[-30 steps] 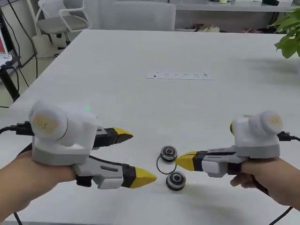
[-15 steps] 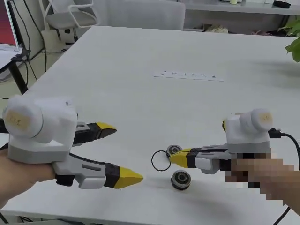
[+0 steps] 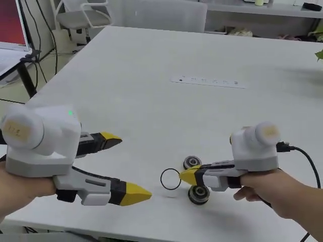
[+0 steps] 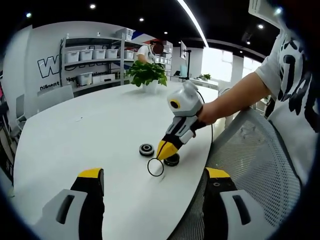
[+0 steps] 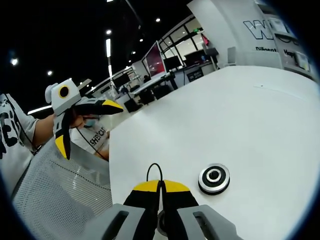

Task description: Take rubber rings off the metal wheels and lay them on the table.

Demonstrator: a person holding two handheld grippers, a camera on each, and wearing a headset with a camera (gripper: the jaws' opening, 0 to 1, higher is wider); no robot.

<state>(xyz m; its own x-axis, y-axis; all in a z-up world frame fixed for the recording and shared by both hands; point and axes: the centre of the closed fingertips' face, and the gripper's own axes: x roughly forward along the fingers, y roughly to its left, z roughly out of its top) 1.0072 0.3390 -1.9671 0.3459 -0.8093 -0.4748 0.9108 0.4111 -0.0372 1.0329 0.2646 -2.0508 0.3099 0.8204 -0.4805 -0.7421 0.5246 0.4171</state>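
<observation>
The right gripper (image 3: 183, 176) is pinching the rubber ring (image 3: 170, 179) with its jaws closed tight, and it's pulling it clear. A second ago that loop was lying in between the two wheels, and now it's hanging off the gripper tip just to their left. The far wheel (image 3: 192, 162) and the near wheel (image 3: 199, 194) are sitting on the worktop (image 3: 151, 91). The left gripper (image 3: 128, 166) is waiting wide open, holding nothing. It's hard to say whether the ring is touching the worktop, but it looks ready for laying down.
</observation>
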